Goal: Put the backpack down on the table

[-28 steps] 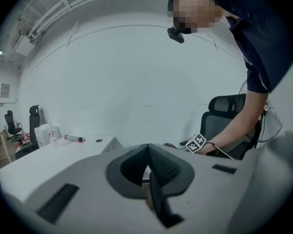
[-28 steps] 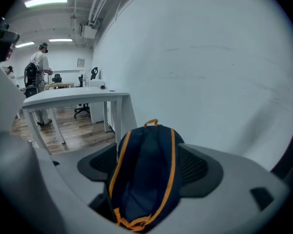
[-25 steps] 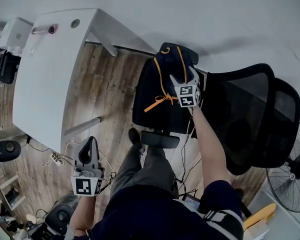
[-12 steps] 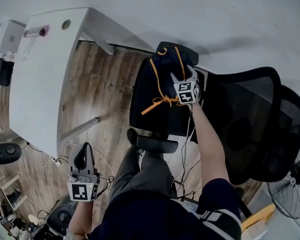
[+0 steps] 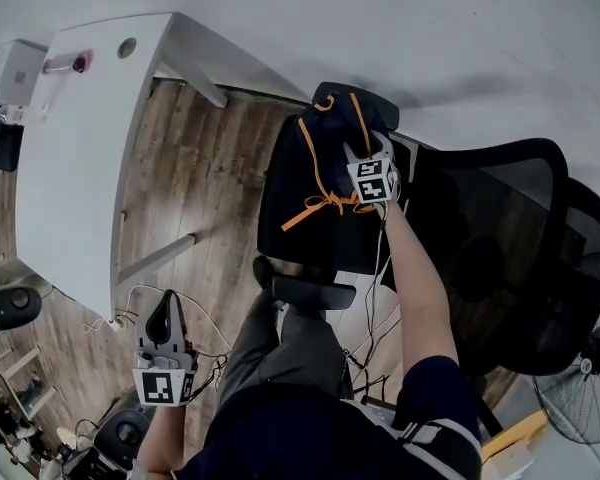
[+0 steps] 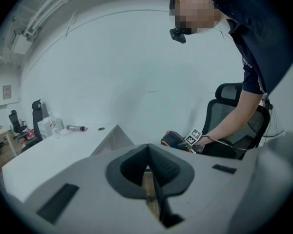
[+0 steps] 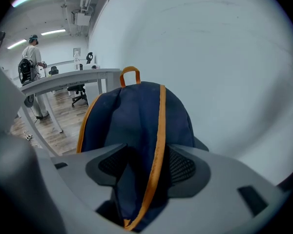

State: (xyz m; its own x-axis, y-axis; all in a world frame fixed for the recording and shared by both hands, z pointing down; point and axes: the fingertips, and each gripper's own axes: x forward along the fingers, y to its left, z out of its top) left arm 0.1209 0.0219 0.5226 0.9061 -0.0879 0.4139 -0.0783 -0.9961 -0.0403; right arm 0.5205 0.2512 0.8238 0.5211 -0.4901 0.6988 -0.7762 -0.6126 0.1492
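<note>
Right gripper (image 5: 366, 148) lower, fingers (image 7: 188, 167) just closing on backpack (image 7: 136, 116).

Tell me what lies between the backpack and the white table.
Only bare wood floor, seen in the head view, separates backpack from table.

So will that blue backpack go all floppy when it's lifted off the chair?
Probably a bit: the backpack looks like soft cloth. It stands rounded on the chair, so it's likely padded or stuffed. Its loose orange straps may swing.
</note>
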